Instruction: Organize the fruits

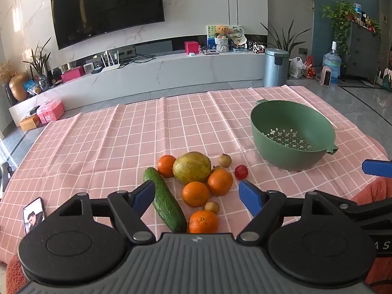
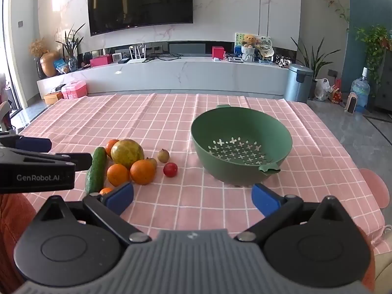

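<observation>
- Pink checked tablecloth (image 1: 103, 142) spread over the table, carrying everything else.
- Green colander (image 1: 291, 134) standing upright at the right of the cloth, well apart from the fruit, nothing inside.
- Left gripper (image 1: 197, 196) hovering above the near end of the fruit cluster, blue fingers (image 1: 144, 194) spread wide and pinching nothing.
- Right gripper (image 2: 192, 197) held over bare cloth between fruit and colander, fingers likewise wide apart and holding nothing.
- Cucumber (image 1: 165, 199) lying at the left edge of the cluster, its near part just beside the left gripper's left finger.
- Yellow-green mango (image 1: 191, 167) at the centre of the cluster, touching the oranges around it.
- Four oranges: one (image 1: 166, 165) left of the mango, two (image 1: 220, 182) and (image 1: 195, 194) in front, one (image 1: 203, 221) nearest the camera.
- Phone (image 1: 33, 214) lying flat at the left edge of the cloth, screen lit.
- Red tomato (image 1: 241, 172) lying alone at the right of the cluster.
- Small brown fruits (image 1: 225, 160) and (image 1: 212, 207) scattered among the oranges.
</observation>
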{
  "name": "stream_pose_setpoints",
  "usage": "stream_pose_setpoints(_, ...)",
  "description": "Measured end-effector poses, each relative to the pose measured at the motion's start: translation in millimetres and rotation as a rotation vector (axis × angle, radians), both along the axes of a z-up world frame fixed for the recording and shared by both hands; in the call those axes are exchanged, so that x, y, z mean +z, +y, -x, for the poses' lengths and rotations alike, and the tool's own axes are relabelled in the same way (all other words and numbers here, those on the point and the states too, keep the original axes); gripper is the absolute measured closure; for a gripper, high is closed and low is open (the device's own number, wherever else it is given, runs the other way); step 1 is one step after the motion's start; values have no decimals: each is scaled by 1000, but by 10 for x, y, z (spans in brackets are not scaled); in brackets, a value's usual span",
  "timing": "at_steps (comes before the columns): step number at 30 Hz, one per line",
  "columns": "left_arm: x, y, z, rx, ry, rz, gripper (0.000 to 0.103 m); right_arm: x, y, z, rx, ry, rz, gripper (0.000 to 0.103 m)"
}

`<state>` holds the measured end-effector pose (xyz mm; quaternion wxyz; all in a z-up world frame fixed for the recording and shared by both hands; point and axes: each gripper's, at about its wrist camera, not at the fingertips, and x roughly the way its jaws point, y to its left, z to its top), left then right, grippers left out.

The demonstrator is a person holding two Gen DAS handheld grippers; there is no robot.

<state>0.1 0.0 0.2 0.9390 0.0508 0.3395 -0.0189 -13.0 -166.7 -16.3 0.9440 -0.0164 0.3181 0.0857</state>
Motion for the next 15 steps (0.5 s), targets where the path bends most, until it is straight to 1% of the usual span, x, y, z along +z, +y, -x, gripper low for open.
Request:
stream_pose_setpoints(1,1,4,6,-3,-11,7,12,0,3,-2,-1,2,0,5)
stream_pose_setpoints(6,-41,16,18,-10,-9,17,14,-35,4,-14,-18,13,-3,5)
stream_pose_setpoints(7,-44,40,-1,-6,-6,33,14,-37,-4,-17,-20,16,-7,5)
stream_pose_setpoints(9,-52,54,-17,-14,0,38,15,-35,-16,-13,-23,16,-15,5)
stream_pose_setpoints(11,-74,68,-11,-21,2,43,15,-43,99,-14,-21,10,14,5)
stream_pose_setpoints(15,-73,61,-13,-16,4,37,15,-45,105,1,-25,1,35,5)
